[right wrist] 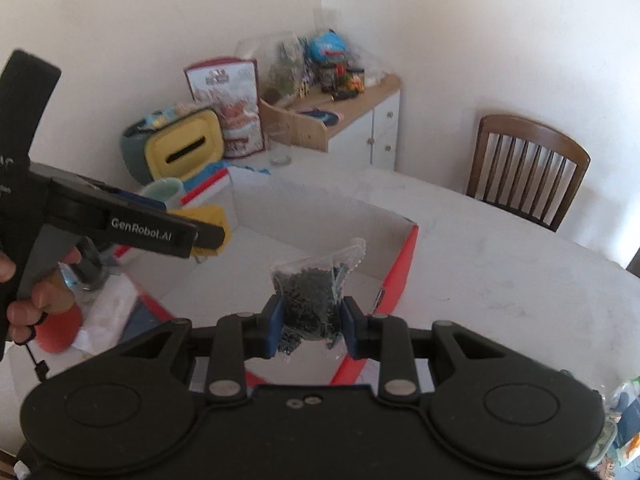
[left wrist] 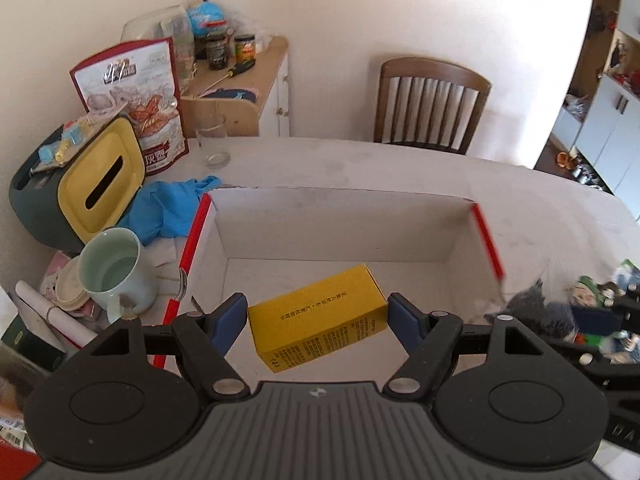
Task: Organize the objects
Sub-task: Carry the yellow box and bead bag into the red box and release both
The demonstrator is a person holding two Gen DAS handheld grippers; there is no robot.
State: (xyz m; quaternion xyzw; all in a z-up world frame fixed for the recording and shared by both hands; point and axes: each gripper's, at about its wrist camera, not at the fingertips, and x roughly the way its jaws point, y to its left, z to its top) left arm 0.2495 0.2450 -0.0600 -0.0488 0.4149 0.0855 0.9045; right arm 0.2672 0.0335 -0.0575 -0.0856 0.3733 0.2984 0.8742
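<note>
A white cardboard box with red edges (left wrist: 340, 224) stands open on the table; it also shows in the right wrist view (right wrist: 404, 264). My left gripper (left wrist: 318, 318) is shut on a yellow carton (left wrist: 320, 320) and holds it tilted over the box's inside. The carton (right wrist: 212, 220) and the left gripper (right wrist: 216, 234) show at the left of the right wrist view. My right gripper (right wrist: 312, 326) is shut on a clear bag of dark bits (right wrist: 316, 284), held above the box's near right part. The bag (left wrist: 528, 308) shows at the right of the left wrist view.
Left of the box are a pale green mug (left wrist: 114, 272), a blue cloth (left wrist: 168, 208), a yellow-and-dark tissue holder (left wrist: 80, 184), a red snack bag (left wrist: 136, 96) and a glass (left wrist: 214, 140). A chair (left wrist: 430, 104) stands behind the table. A cluttered cabinet (left wrist: 248, 92) stands at the wall.
</note>
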